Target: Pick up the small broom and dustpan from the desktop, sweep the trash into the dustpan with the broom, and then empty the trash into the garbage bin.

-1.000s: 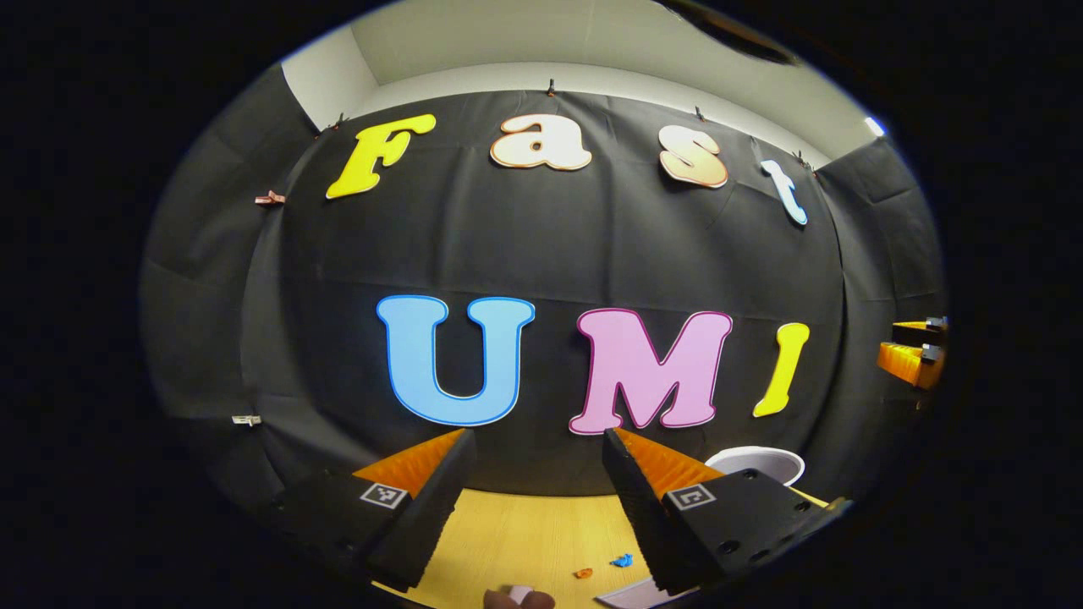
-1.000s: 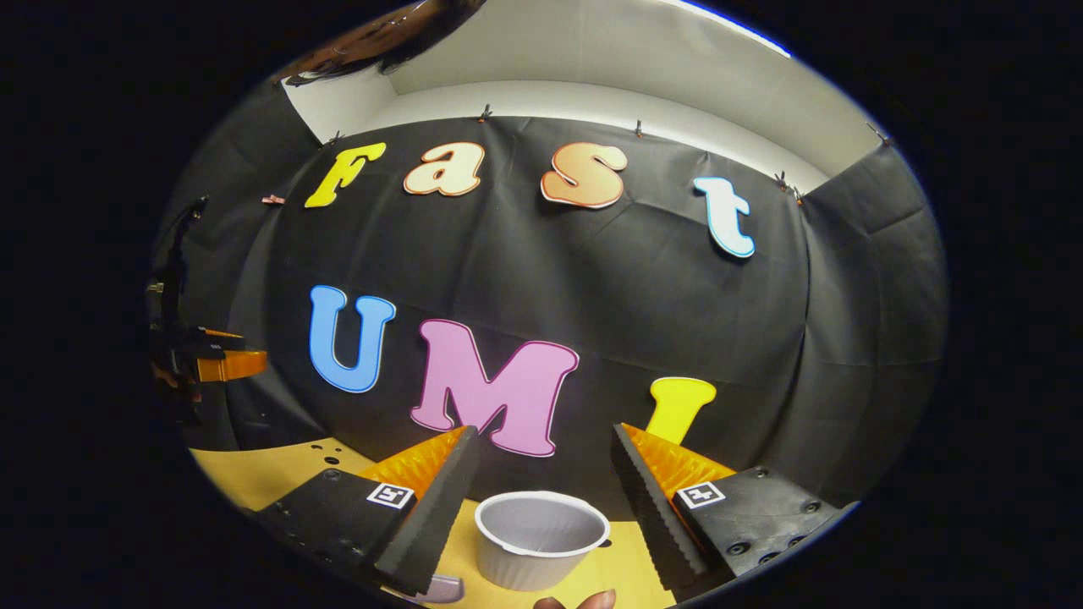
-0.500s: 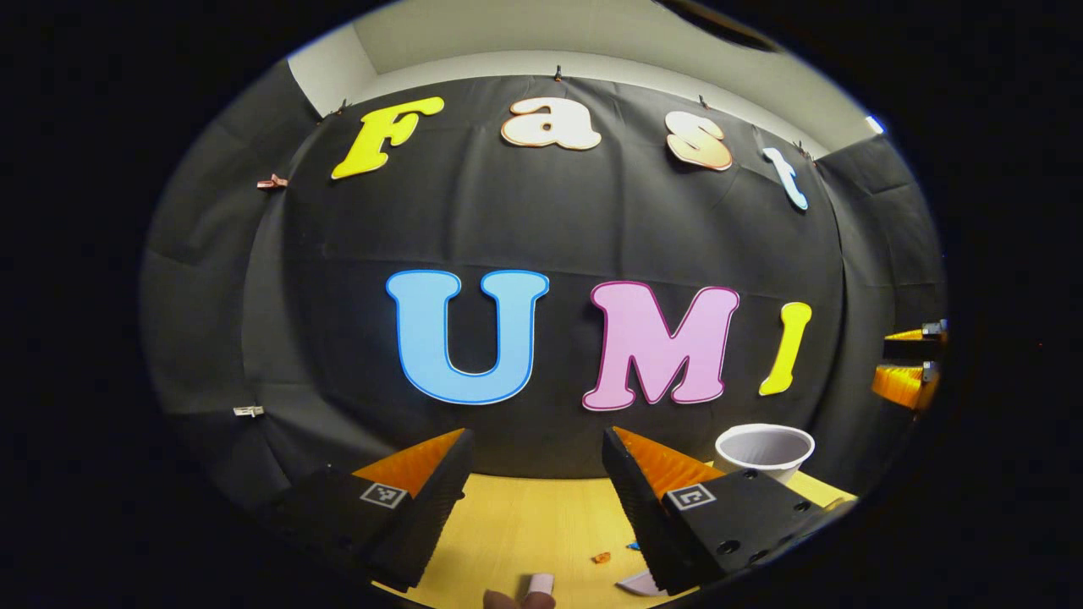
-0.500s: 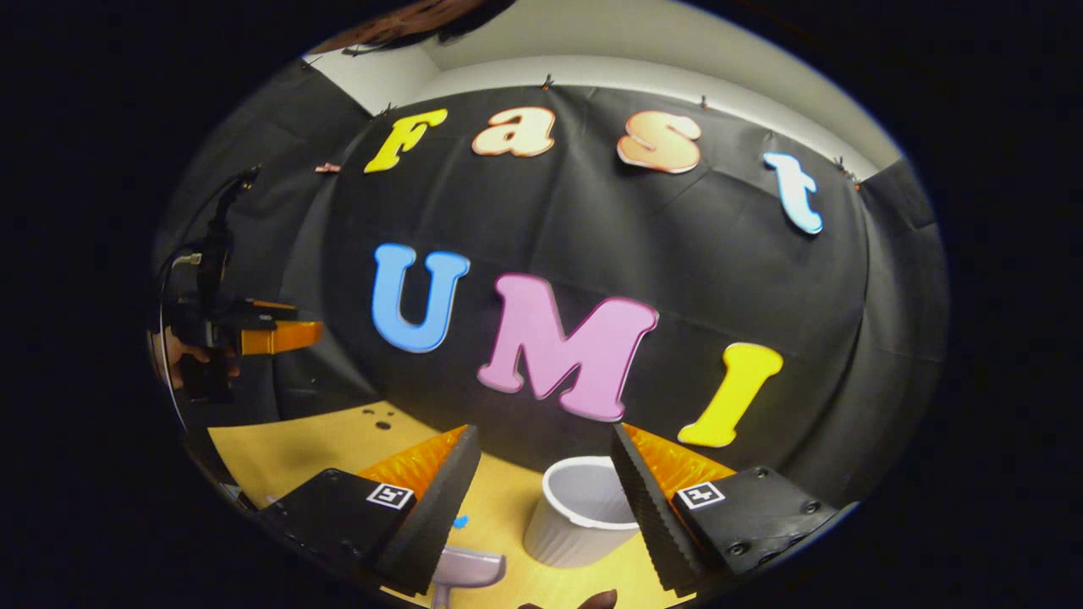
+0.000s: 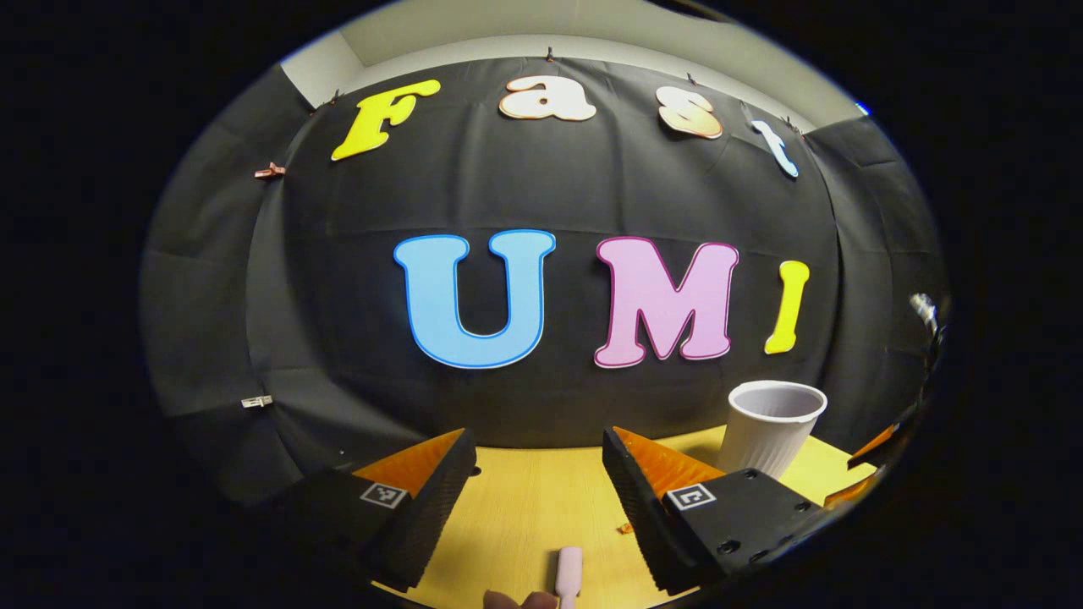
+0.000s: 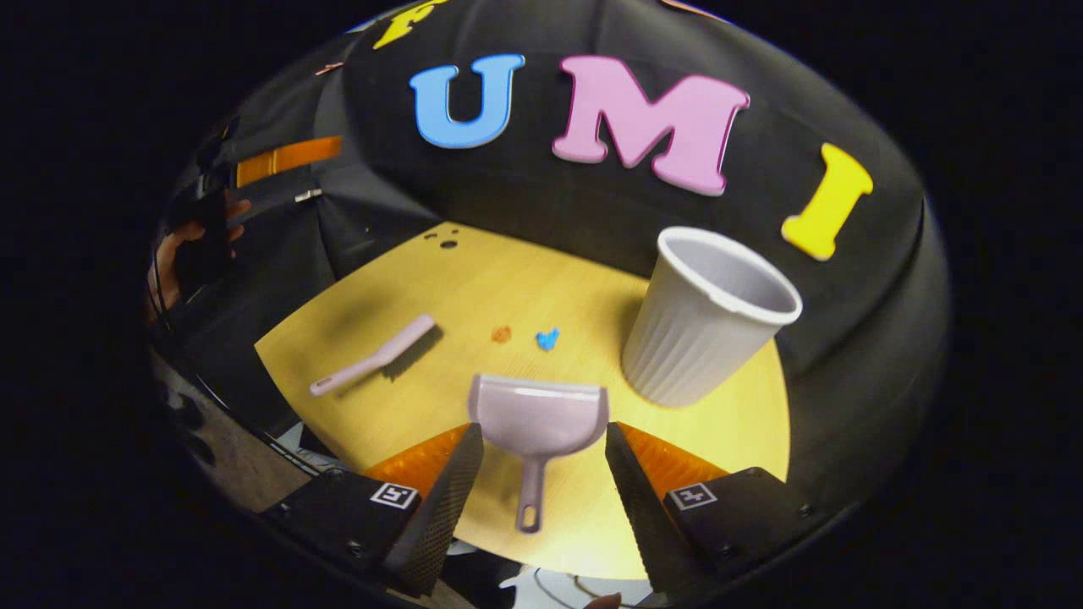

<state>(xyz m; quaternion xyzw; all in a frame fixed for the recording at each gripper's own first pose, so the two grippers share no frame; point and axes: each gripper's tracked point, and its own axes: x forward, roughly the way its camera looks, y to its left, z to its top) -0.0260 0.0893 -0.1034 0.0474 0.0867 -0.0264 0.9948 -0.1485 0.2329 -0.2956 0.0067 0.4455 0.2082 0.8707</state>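
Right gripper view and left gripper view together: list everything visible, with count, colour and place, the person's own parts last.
desktop: one, yellow wood-grain, under everything.
dustpan: one, pale lilac, flat on the desktop just ahead of the right claw, handle toward it.
small broom: one, pale pink, lying left of the dustpan.
trash: two scraps, orange and blue, between broom and bin.
garbage bin: one, white ribbed, upright at the right.
right claw: open, above the dustpan handle.
left claw: open, above the broom's end.
hand: holding the left claw, far left.

You are working under even overhead light; the desktop [image 6: 440, 279] is glowing brightly, shadows are falling softly, and fisheye edges are bending.
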